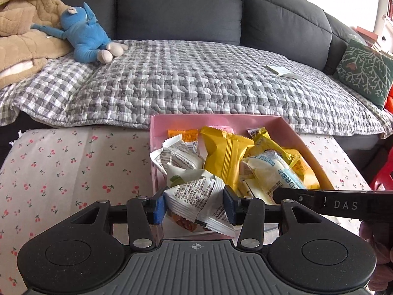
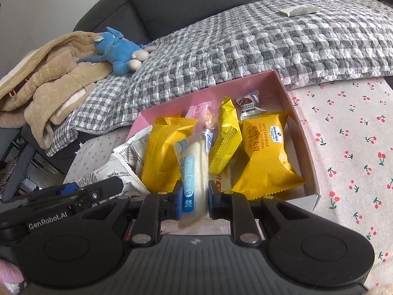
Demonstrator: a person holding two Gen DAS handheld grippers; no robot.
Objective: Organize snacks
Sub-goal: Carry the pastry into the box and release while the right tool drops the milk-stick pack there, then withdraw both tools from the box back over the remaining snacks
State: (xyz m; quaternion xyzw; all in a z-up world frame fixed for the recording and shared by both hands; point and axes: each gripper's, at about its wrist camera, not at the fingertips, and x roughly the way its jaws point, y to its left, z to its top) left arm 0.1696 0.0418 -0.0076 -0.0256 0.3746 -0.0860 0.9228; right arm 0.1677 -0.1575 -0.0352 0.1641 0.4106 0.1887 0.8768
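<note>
Pink box sits on the cherry-print desk, full of snacks. Left tongs clench a white printed packet at its near-left corner; right tongs clench a pale blue-labelled stick at its near edge.

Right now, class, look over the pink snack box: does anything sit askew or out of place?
Yes. The snacks in the pink box lie jumbled, overlapping at angles. One yellow packet stands on edge between others, and a white printed packet sticks out over the box's left wall.
</note>
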